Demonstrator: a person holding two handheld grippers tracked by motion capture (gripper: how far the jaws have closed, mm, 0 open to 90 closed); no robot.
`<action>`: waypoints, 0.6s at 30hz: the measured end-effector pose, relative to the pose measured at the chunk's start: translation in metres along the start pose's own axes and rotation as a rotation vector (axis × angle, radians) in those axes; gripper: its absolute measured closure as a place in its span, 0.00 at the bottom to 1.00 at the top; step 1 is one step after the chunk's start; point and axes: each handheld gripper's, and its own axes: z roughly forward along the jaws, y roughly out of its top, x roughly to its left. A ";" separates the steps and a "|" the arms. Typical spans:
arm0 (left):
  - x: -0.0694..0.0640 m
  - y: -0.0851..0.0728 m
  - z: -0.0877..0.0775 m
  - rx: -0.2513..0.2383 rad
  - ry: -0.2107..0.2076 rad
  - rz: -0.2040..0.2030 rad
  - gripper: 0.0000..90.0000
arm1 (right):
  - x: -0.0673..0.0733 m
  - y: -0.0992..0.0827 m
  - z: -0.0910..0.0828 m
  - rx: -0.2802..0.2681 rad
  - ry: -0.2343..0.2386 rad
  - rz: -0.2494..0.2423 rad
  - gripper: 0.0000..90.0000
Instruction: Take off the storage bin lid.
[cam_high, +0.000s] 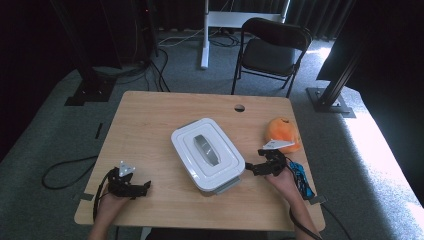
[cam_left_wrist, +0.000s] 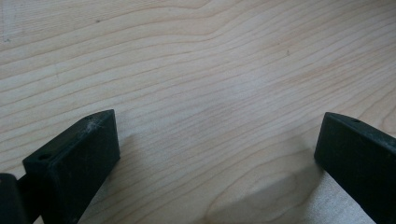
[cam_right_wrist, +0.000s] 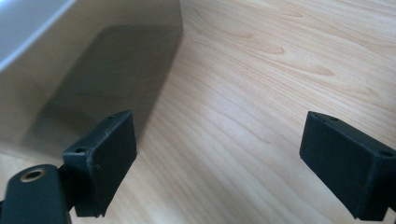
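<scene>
White box (cam_high: 207, 154) just beside right gripper (cam_high: 248, 169)

both grippers: left gripper (cam_high: 145, 187) and right gripper (cam_high: 248, 167) black, flat rectangular jaws with screw holes, grey triangular top plates, trailing black cables

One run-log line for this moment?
left gripper: open, over table | right gripper: open, beside lidded box | box untouched
</scene>
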 end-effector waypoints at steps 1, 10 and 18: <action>0.000 0.000 0.000 0.000 0.000 0.001 0.00 | 0.000 -0.001 -0.002 -0.001 0.010 0.000 0.12; 0.000 0.000 0.000 -0.001 0.002 -0.003 0.00 | 0.000 -0.007 -0.026 -0.032 0.021 0.005 0.12; -0.001 0.001 0.001 -0.001 0.012 -0.013 0.00 | 0.001 0.003 -0.052 -0.093 0.013 0.000 0.12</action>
